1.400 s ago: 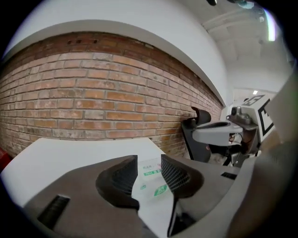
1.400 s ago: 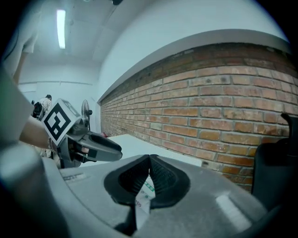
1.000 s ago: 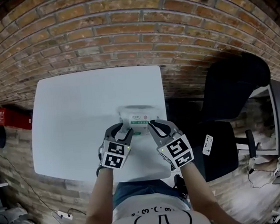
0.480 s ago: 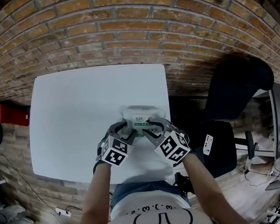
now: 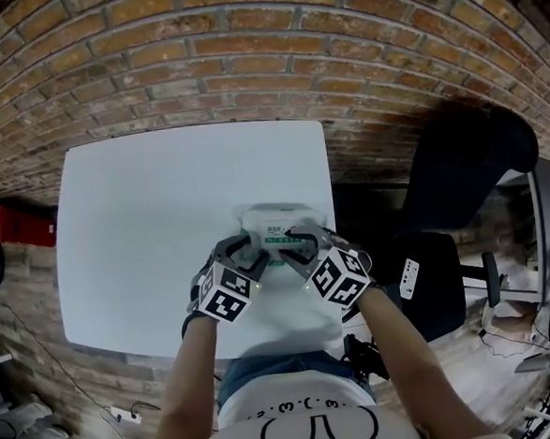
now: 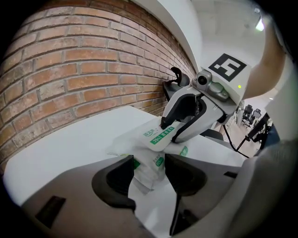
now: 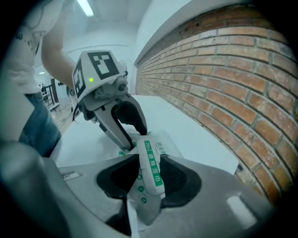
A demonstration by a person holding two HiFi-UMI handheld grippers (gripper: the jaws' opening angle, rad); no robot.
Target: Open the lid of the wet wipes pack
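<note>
Beyond the far edge of the white table (image 5: 144,232) runs a brick wall (image 5: 245,66), and off the table's right side stands a dark office chair (image 5: 460,182). Close to the table's near edge, toward its right corner, both tools meet over the wet wipes pack (image 5: 275,216), which lies on the tabletop. The left gripper (image 5: 248,258) has just been opening and stands wide. The pack's crimped near end is between its pads but not pinched. The right gripper (image 5: 300,247) has just been opening too, to its widest. The lid (image 7: 150,162), a white flap with a green stripe, sits between its jaws unclamped. The flap looks tilted up off the pack, but I cannot tell whether its catch is free. This reads as the set-up for the grip. Next, probably, the left closes to pin the pack to the table. The right then nips the lid's free edge and swings it back, gently so the soft pack doesn't lift.
</note>
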